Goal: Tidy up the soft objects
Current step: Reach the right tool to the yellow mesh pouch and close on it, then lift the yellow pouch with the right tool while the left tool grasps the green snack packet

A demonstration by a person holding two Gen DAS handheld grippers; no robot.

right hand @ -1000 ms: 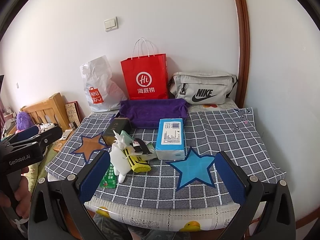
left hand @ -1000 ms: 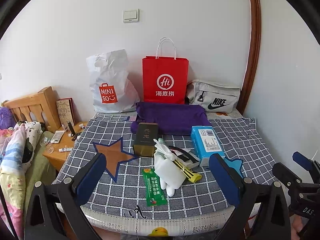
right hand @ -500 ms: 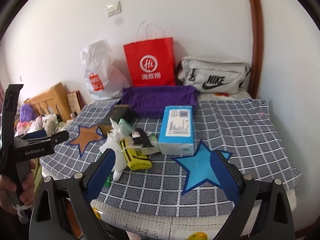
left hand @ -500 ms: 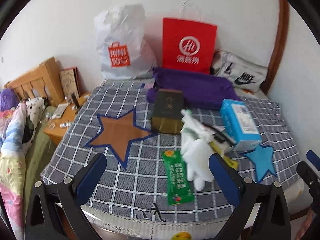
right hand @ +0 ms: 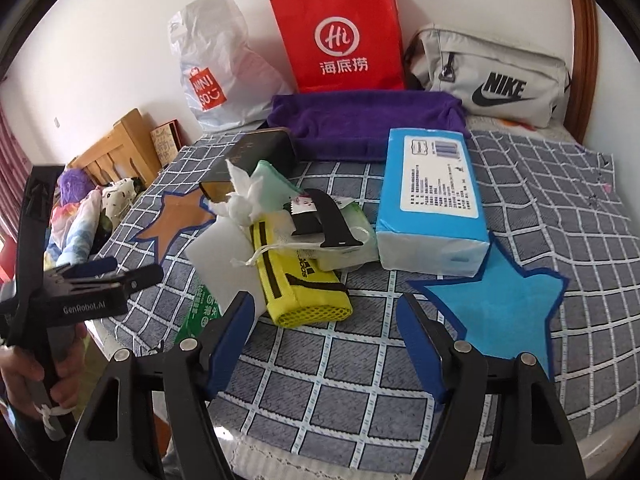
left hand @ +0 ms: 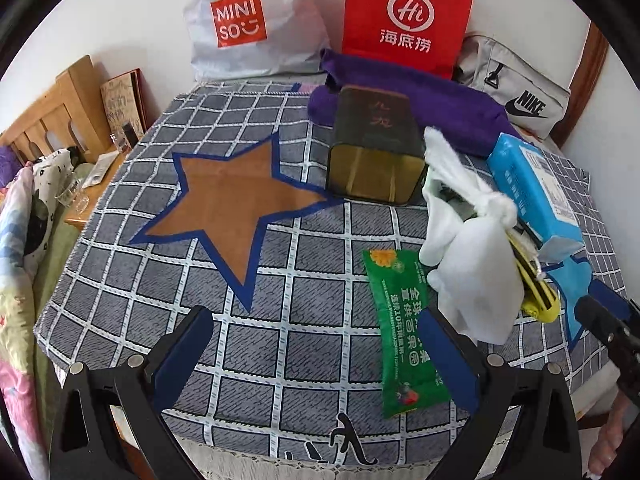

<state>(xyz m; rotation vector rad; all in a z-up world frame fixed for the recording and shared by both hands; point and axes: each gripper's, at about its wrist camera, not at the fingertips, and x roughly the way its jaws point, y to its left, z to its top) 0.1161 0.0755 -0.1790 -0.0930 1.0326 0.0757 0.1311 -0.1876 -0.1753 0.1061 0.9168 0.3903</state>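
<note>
A pile lies mid-table on the grey checked cloth (left hand: 280,320): a white knotted cloth bundle (left hand: 468,256) (right hand: 232,252), a yellow pouch (right hand: 300,280), a green packet (left hand: 404,328), a blue tissue pack (right hand: 432,196) (left hand: 532,196), a dark box (left hand: 376,148) and a folded purple towel (right hand: 360,124). A brown star patch (left hand: 232,196) is at left, a blue star patch (right hand: 496,304) at right. My left gripper (left hand: 316,360) is open over the cloth beside the green packet. My right gripper (right hand: 328,340) is open, just short of the yellow pouch.
A white Miniso bag (left hand: 248,16), a red paper bag (right hand: 340,36) and a grey Nike bag (right hand: 492,76) stand along the back wall. A wooden headboard (left hand: 60,112) and bedding are left of the table. The table's front edge is close below both grippers.
Both grippers have moved forward and down toward the table. The right gripper's fingers stand closer together than before. The objects have not moved.
</note>
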